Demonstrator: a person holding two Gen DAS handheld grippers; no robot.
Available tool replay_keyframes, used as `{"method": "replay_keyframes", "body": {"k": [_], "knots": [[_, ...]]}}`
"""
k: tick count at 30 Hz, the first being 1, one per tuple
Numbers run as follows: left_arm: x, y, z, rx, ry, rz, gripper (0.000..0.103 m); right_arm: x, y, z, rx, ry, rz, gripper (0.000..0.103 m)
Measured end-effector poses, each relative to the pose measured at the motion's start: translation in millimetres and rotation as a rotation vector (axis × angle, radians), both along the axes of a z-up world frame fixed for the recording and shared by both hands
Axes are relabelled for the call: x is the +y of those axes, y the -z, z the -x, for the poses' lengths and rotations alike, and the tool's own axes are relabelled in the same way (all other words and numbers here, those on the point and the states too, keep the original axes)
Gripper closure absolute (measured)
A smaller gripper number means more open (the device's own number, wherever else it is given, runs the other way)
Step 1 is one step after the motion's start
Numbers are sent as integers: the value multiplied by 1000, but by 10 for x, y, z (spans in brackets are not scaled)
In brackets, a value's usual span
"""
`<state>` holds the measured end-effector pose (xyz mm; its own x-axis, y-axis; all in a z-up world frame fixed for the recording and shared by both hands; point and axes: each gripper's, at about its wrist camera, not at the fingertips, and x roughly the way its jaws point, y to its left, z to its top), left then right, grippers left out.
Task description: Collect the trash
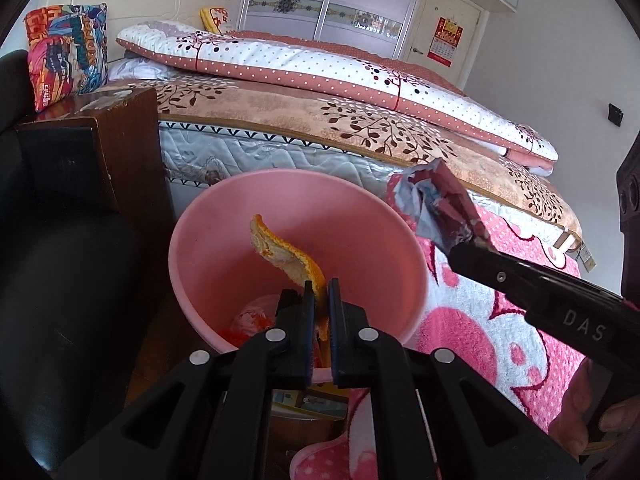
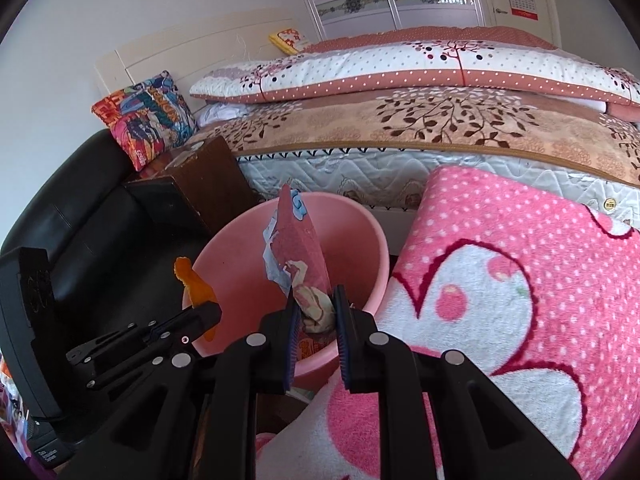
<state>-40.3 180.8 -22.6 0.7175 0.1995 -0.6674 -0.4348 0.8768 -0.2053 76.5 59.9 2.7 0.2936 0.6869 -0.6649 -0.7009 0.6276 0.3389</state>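
Observation:
A pink bin (image 1: 208,240) (image 2: 360,240) stands on the floor beside the bed. My left gripper (image 1: 320,292) is shut on a curled orange peel (image 1: 280,248) and holds it over the bin's mouth. The same peel (image 2: 196,284) shows at the bin's left rim in the right wrist view. My right gripper (image 2: 316,300) is shut on a crumpled red and white wrapper (image 2: 296,248), above the bin's opening. In the left wrist view that wrapper (image 1: 432,204) hangs just past the bin's right rim. Red and white scraps (image 1: 252,320) lie at the bin's bottom.
A pink fleece blanket (image 2: 520,300) covers something right of the bin. A dark wooden nightstand (image 1: 120,140) and a black leather seat (image 1: 60,280) flank the left. The bed (image 1: 320,120) with folded quilt lies behind. A hand (image 1: 592,412) grips the right tool.

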Motion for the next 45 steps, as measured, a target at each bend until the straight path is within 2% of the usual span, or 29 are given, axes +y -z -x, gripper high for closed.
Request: {"method": "replay_keyframes", "body": {"k": [10,18,22,23,24,26,30,34,45], "knots": [[110,108,-39,18,-9,17,97,214,199,-63,19,-4,45,87],[152,170,-84,63,-22,10,96,262,276,-92,30,-13,48,85],[143,168,-84,60,-18,12,95,257,279,-94,31,-17,40,77],[140,165,-83,60,-18,10,91,253,275,-89,31,-18,37,76],[139,161,-83,58,-18,8,79,250,268,-88,30,-18,34,75],[131,149,-75,53,-18,3,66,231,253,-87,25,-16,30,72],[105,121,-75,44,-15,-3,64,162,208,-65,5,-15,28,71],[68,78,-72,34,-9,-14,64,53,167,-24,-27,-6,20,52],[-148,-69,-58,-5,4,-80,64,-301,71,162,-119,43,29,32]]}}
